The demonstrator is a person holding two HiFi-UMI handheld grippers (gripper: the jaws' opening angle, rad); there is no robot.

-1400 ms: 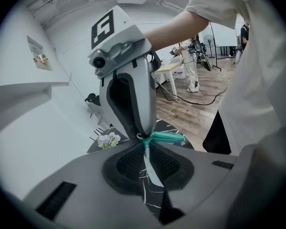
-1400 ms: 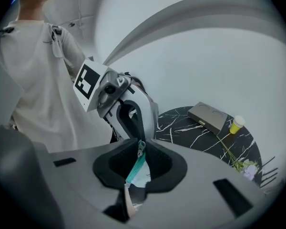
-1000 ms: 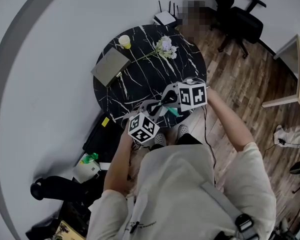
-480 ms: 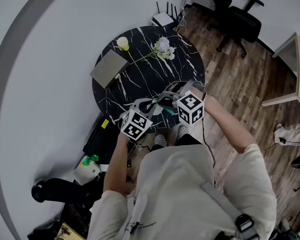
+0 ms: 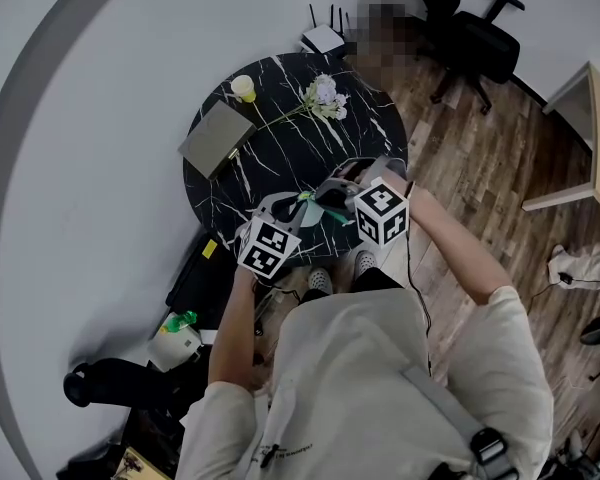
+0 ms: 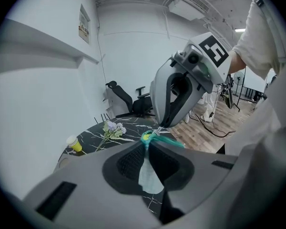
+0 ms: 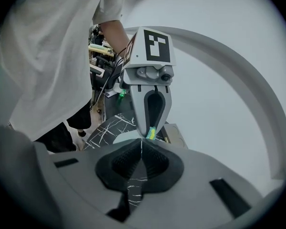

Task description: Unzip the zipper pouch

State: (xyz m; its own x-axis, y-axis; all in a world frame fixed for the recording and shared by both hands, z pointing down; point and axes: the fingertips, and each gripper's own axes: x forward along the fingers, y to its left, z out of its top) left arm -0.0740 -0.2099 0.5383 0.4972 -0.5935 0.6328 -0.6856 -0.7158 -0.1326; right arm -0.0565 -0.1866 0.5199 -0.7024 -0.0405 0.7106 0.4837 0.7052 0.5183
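In the head view both grippers meet over the near edge of the round table, with a teal zipper pouch (image 5: 306,198) between them. My left gripper (image 5: 296,204) is shut on the pouch: in the left gripper view its pads (image 6: 128,163) clamp the pale teal fabric (image 6: 150,175). Opposite it, my right gripper (image 6: 160,126) pinches the small metal zipper pull at the pouch's top. The right gripper view shows my right gripper (image 7: 140,144) with jaws shut tight, facing the left gripper (image 7: 149,135), where a teal-yellow bit of pouch (image 7: 152,132) shows.
The black marble table (image 5: 280,148) bears a grey closed laptop (image 5: 217,136), a yellow cup (image 5: 243,88) and a flower sprig (image 5: 325,93). A black office chair (image 5: 475,38) stands on the wooden floor beyond. Bags and clutter lie on the floor at lower left.
Both grippers have shifted a little to the left. The right gripper has rolled, so its marker cube now sits lower and nearer the left one. The pouch stays between them.
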